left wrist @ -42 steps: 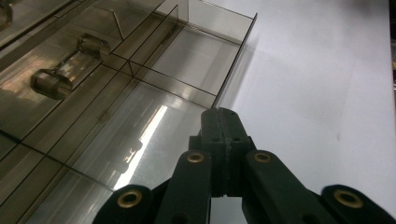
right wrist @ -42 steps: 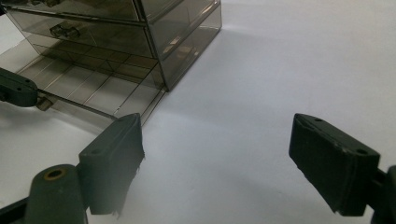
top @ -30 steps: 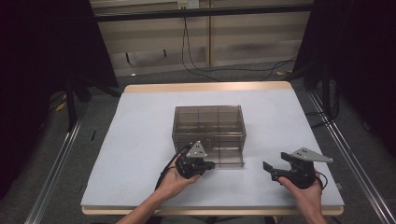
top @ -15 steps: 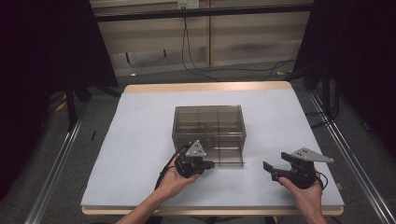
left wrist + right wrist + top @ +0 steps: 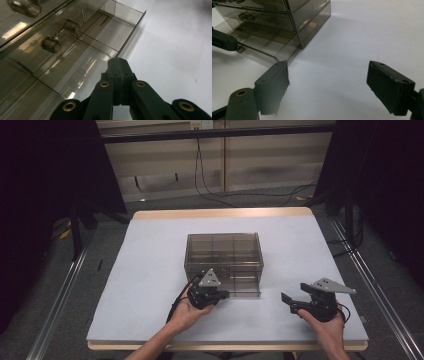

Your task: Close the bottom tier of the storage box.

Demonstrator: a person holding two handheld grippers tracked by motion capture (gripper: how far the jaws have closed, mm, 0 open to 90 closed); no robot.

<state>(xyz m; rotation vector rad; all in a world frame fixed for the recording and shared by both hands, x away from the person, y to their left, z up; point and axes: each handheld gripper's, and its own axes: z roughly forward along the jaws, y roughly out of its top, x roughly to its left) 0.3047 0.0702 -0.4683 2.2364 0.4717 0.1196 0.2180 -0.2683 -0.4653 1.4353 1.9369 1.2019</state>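
A smoky see-through drawer cabinet (image 5: 224,255) stands mid-table. Its bottom drawer (image 5: 246,289) is pulled out toward me, and its divided compartments (image 5: 82,55) look empty. My left gripper (image 5: 223,295) is at the drawer's front, shut on the small handle there. In the left gripper view the closed jaws (image 5: 118,63) hide the handle. The right gripper view shows the left gripper's tip (image 5: 223,41) against the drawer front (image 5: 259,53). My right gripper (image 5: 286,299) stands open over bare table to the right of the cabinet, with nothing between its fingers (image 5: 328,75).
The cabinet sits on a white mat (image 5: 150,260) covering the table. Upper drawers with small handles (image 5: 51,43) are shut. Cables (image 5: 210,180) lie on the floor beyond the far edge. Metal rails (image 5: 60,300) run along both sides of the table.
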